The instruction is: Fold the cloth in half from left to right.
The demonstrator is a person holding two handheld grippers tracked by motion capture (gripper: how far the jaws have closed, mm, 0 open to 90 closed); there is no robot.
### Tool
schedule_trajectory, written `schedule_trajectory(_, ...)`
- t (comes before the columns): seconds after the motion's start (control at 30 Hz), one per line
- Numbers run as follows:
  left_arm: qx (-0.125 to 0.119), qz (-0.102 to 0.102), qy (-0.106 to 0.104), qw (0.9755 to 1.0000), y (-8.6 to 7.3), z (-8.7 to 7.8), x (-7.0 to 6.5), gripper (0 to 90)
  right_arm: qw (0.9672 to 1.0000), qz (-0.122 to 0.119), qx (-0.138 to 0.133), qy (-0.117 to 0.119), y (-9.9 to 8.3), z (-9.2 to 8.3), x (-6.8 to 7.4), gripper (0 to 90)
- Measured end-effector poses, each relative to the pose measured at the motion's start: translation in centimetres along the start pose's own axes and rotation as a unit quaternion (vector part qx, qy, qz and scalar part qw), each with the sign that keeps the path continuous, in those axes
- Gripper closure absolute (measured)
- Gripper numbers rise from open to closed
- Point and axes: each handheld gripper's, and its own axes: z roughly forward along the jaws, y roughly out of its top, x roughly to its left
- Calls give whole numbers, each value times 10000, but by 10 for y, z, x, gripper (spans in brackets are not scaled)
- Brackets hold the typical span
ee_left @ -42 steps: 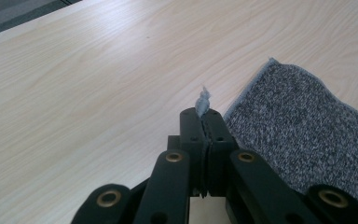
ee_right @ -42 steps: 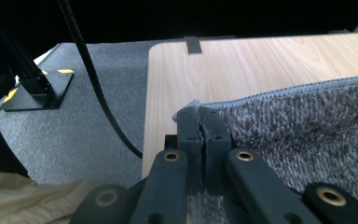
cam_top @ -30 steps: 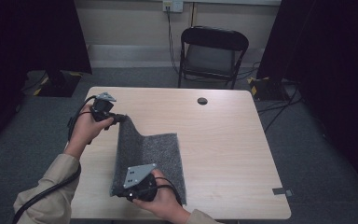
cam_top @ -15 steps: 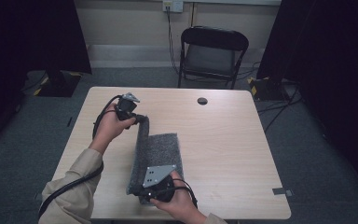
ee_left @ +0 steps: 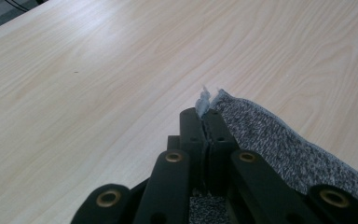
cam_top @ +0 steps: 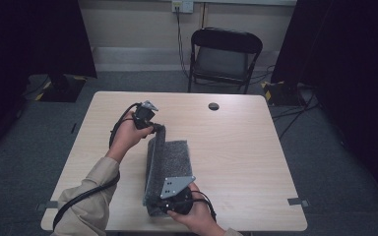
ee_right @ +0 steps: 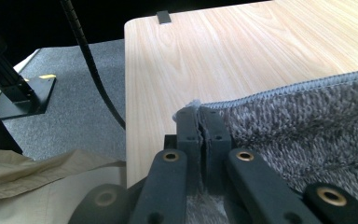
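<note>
While both hands keep hold of it, the grey cloth (cam_top: 170, 162) looks about halfway through a fold. Its left edge is lifted off the table (cam_top: 246, 147) and stands up as a ridge running from the centre of the frame toward the bottom, with the rest lying flat to the right of it. What I'd say is left: carry that raised edge over to the right, lay it on the flat half and let go.

The left gripper (cam_top: 153, 127) has its 2 jaws pressed together on the far corner. The right gripper (cam_top: 163, 205) is clamped on the near corner at the lower middle.

Up close the cloth is a speckled, nubbly knit with a stitched hem; a frayed bit pokes past the left gripper's jaws.
</note>
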Motion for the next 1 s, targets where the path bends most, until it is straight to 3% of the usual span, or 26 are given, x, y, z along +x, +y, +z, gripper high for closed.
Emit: schedule_trajectory(1.0, 188, 131, -125, 9997, 12, 35, -18, 884, 9997, 138, 124, -168, -28, -18, -7, 884)
